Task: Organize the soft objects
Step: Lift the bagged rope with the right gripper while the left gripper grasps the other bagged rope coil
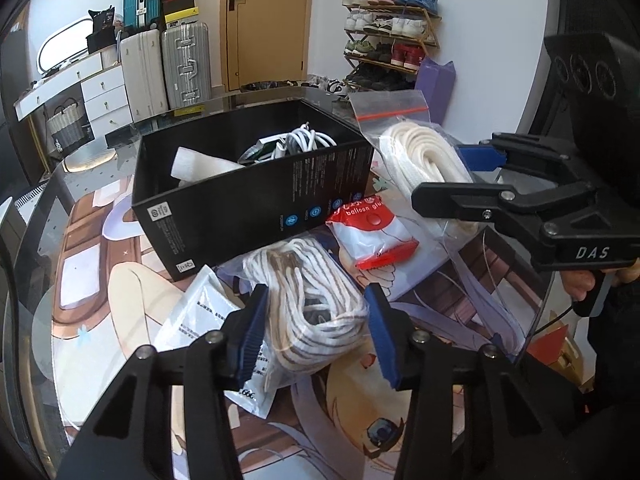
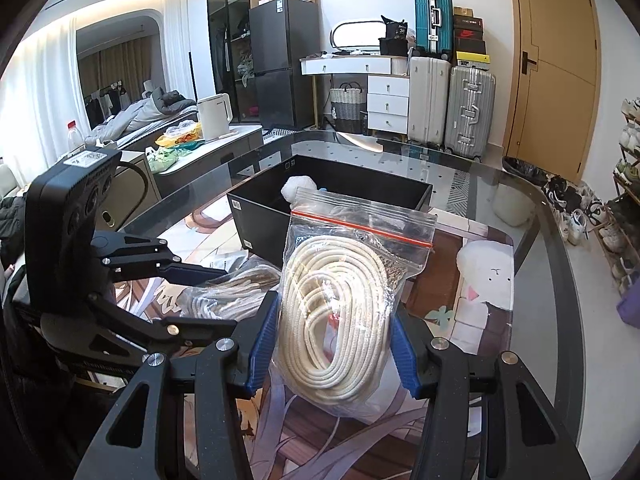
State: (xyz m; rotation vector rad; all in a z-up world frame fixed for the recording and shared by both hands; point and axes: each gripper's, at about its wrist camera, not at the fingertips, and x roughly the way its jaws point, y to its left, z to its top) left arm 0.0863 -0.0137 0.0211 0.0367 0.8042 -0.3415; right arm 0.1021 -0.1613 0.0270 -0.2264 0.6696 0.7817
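A black box (image 1: 256,184) stands on the glass table and holds white cables and a white cloth; it also shows in the right wrist view (image 2: 264,220). My left gripper (image 1: 316,336) straddles a bagged coil of white and brown cord (image 1: 308,300) lying on the table, its blue pads touching the bag's sides. My right gripper (image 2: 332,344) is shut on a zip bag of cream rope (image 2: 340,304) and holds it upright just above the table. It shows in the left wrist view (image 1: 424,156) near the box's right end.
A red and white balloon glue packet (image 1: 372,232) and a white printed pouch (image 1: 204,312) lie by the box. The glass table edge (image 2: 556,248) curves at the right. Suitcases (image 2: 448,100), a shoe rack (image 1: 392,36) and a door stand beyond.
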